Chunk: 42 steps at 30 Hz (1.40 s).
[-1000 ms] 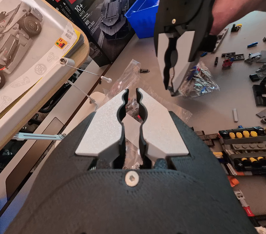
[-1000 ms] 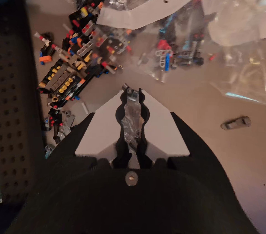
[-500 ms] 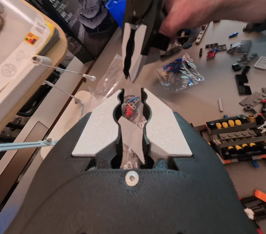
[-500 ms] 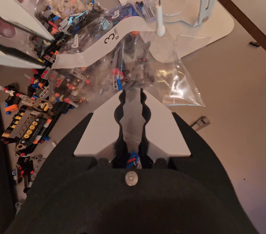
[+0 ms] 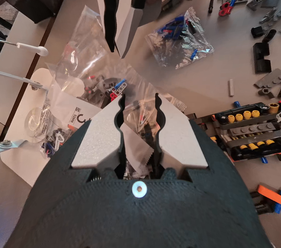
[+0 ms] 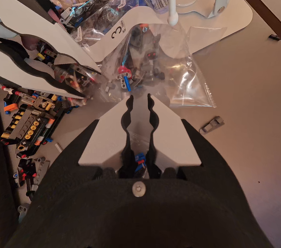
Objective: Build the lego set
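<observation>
While both grippers hang over the table (image 5: 190,76), left gripper (image 5: 139,96) jaws spread above the clear parts bag (image 5: 91,64); right gripper (image 6: 140,95) jaws parted, empty, at the bag's near edge. Part-built black assembly (image 5: 246,132) beside it; small bag (image 5: 181,39) beyond.

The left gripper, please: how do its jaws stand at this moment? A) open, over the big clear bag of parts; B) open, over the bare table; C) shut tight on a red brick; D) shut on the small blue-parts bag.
A: the left gripper shows a clear gap between its fingertips, and the big clear bag of parts lies under and between them; the small bag of blue parts lies apart, farther off.
</observation>
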Each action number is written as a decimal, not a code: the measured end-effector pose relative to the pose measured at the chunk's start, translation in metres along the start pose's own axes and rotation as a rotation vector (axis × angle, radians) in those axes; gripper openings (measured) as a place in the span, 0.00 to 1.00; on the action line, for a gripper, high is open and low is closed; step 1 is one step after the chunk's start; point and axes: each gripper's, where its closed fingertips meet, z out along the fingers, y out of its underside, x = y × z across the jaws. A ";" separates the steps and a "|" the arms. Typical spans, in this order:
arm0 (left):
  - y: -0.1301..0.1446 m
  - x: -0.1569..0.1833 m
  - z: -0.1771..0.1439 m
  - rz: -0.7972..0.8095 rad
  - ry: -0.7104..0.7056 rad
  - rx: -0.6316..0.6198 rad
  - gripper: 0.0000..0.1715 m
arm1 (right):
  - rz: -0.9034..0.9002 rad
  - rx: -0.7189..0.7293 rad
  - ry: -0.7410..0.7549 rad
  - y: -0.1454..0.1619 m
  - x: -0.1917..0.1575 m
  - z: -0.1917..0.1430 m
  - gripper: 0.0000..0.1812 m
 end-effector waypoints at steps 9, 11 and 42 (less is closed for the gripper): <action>-0.005 -0.001 -0.006 -0.005 -0.001 0.023 0.22 | 0.069 -0.065 0.009 0.017 0.005 -0.007 0.09; -0.003 -0.002 -0.005 -0.010 -0.002 0.019 0.22 | 0.079 -0.113 -0.033 0.025 -0.001 0.000 0.10; 0.009 -0.002 0.003 -0.016 -0.004 -0.057 0.28 | 0.061 0.016 -0.245 -0.006 -0.048 0.015 0.12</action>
